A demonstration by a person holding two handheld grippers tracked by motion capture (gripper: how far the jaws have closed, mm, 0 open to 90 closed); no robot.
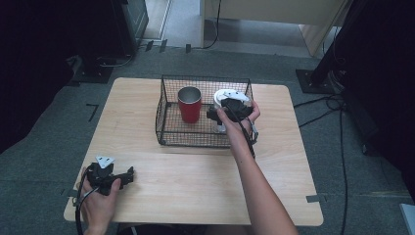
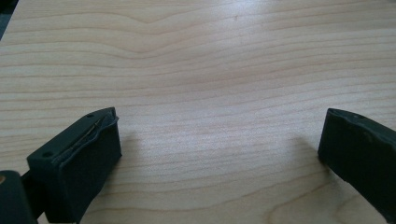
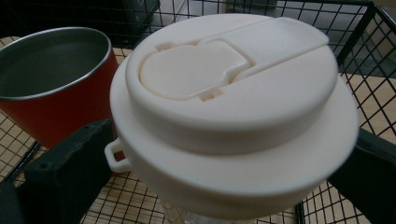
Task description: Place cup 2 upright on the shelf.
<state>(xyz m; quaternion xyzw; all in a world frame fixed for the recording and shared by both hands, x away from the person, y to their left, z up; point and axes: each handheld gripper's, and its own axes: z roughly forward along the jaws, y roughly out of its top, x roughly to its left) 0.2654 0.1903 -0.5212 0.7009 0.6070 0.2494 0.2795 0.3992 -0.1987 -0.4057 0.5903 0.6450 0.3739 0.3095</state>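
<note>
From the high view, I see my right gripper [image 1: 222, 115] inside the black wire basket [image 1: 169, 112] at the far middle of the wooden table [image 1: 205, 181]. It is at a white cup with a lid [image 1: 226, 94]. A red cup [image 1: 189, 104] stands in the basket just to the left of the white one. My left gripper [image 1: 128, 175] rests on the table near the front left corner, held by my left hand [image 1: 100, 203], well apart from the basket.

In the left gripper view, I see its two black jaws spread wide over bare wood, with nothing between them.

In the right gripper view, the white lid [image 3: 233, 107] is big and close. One black jaw sits on each side of the cup under the lid. They look close to it, but I cannot tell if they squeeze it. The red cup [image 3: 51, 88] is behind on the left, open on top.
</note>
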